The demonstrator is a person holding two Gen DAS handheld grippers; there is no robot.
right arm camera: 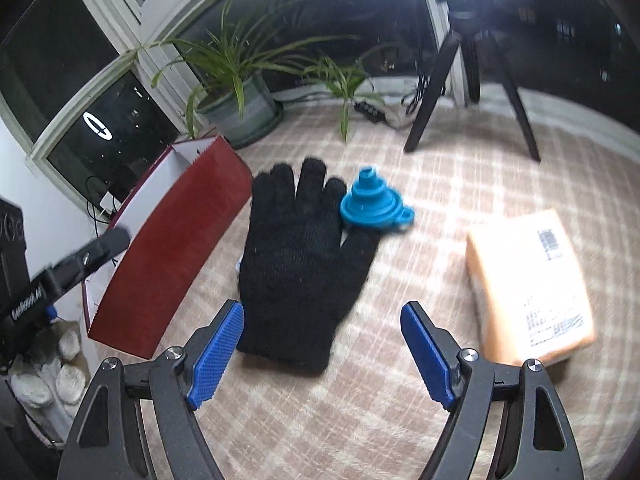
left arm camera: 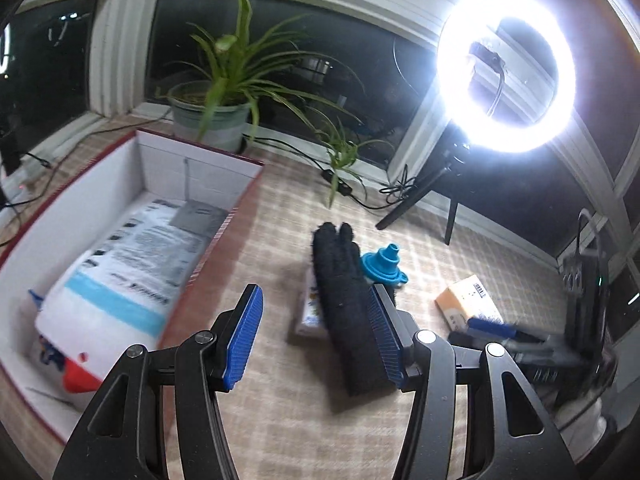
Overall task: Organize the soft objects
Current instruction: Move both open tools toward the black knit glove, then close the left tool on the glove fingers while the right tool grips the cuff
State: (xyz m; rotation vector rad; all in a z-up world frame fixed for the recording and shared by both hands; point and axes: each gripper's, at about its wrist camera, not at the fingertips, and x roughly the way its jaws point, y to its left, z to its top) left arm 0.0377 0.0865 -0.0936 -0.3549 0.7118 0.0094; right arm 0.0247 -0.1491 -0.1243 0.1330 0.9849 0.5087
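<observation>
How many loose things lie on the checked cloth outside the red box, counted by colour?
Black: 1, the glove
Blue: 1, the funnel
Orange: 1, the packet
White: 1, a pack partly hidden under the glove
Total: 4

In the left wrist view a box (left arm camera: 200,160) fills the left of the frame with a packet (left arm camera: 120,272) lying in it. A glove (left arm camera: 344,300) lies at centre on the tablecloth (left arm camera: 280,420), partly over a small pack (left arm camera: 310,312). A funnel (left arm camera: 384,266) sits touching its right edge, and a parcel (left arm camera: 468,300) lies further right. A potted plant (left arm camera: 216,116) stands behind the box, and a ring light (left arm camera: 506,68) at upper right.
</observation>
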